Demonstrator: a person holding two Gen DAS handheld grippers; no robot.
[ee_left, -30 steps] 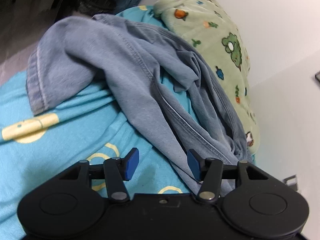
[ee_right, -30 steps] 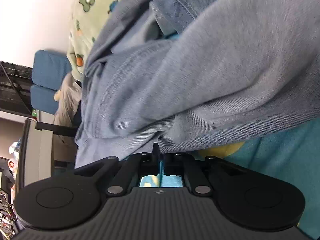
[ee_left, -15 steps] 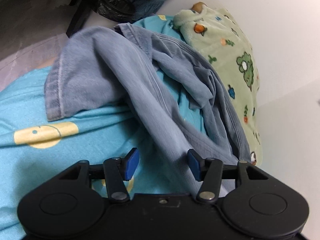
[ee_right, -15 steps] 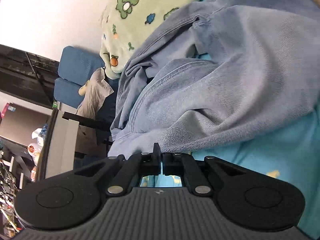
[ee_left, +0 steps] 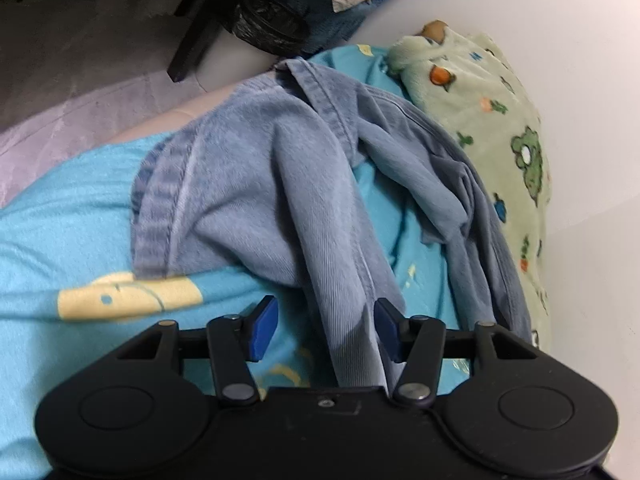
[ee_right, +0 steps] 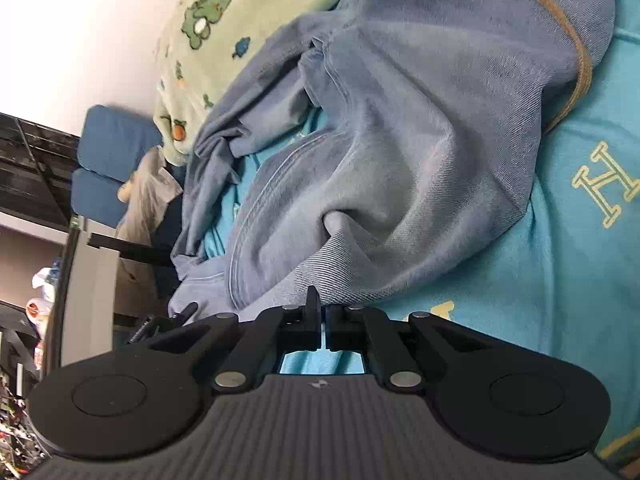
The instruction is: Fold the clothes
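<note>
- My left gripper point(ee_left: 326, 330): jaws partly apart, w/ a fold of the jeans point(ee_left: 312, 208) running between them, not pinched.
- My right gripper point(ee_right: 322, 312): jaws clamped on jeans edge.

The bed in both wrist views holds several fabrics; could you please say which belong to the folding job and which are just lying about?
Belong to the job:
- blue denim garment
- right claw, shut on its edge
- left claw, open

Just lying about:
- turquoise blanket
- green dinosaur blanket
- blue cushions
</note>
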